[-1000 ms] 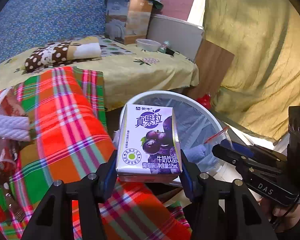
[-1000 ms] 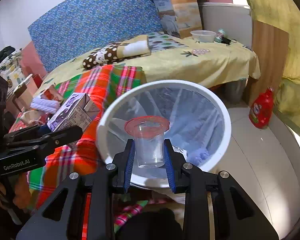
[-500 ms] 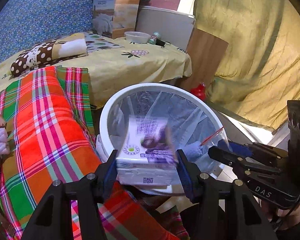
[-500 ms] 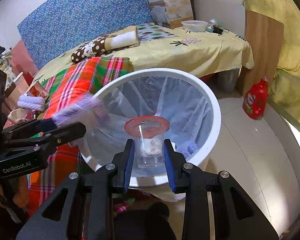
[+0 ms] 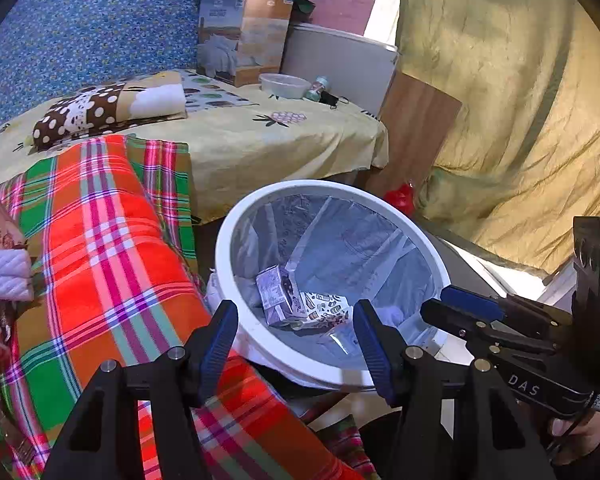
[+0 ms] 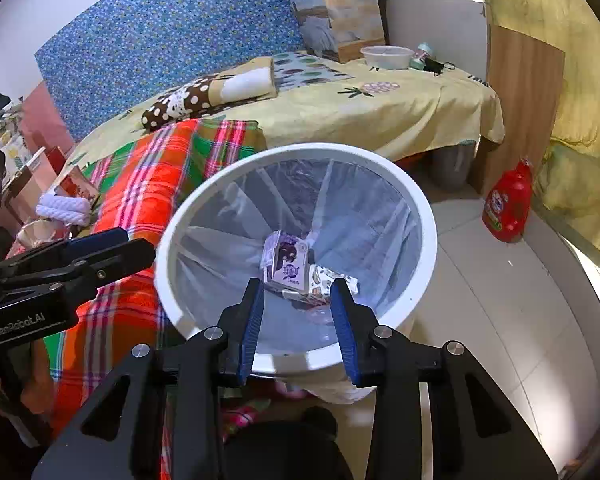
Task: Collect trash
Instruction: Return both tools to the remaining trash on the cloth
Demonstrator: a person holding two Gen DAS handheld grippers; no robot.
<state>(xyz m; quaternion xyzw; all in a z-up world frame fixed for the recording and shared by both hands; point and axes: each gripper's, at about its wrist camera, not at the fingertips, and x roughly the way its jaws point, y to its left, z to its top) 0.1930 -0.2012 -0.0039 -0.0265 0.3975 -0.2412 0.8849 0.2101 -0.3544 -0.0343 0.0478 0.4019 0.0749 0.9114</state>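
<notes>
Left claw point(image 5: 296, 344): released, nothing between its pads; I hold it above the near-left rim of the bin point(image 5: 236, 216).
Right claw point(image 6: 298, 320): released too, nothing in it; it hangs over the near rim of the same bin.
Carton point(image 6: 286, 264): purple and white milk carton, it lies tilted on the bottom of the lined bin, leaning on a printed wrapper point(image 6: 332, 284).
Cup point(image 6: 320, 316): a clear cup, I think, low in the bin near the right claw; it is hard to make out against the liner.
Task state: I judge that this trash is collected, since it is all inside the bin and neither claw touches it.
Key relation: the bin is straight below and ahead of both claws, while possible next trash lies to my left, on the plaid blanket point(image 5: 112, 248) of the bed.
Candidates: a white knitted roll point(image 6: 62, 208) and some packets beside it at the left end of the blanket; I cannot tell which of them is trash.
Nearer claw: the left one, it is between the bin and those things.
Long axis: the roll lies across the left claw's line of approach, so I would grasp it over its short side.
Risk: the soft blanket may be pinched together with the thing.
</notes>
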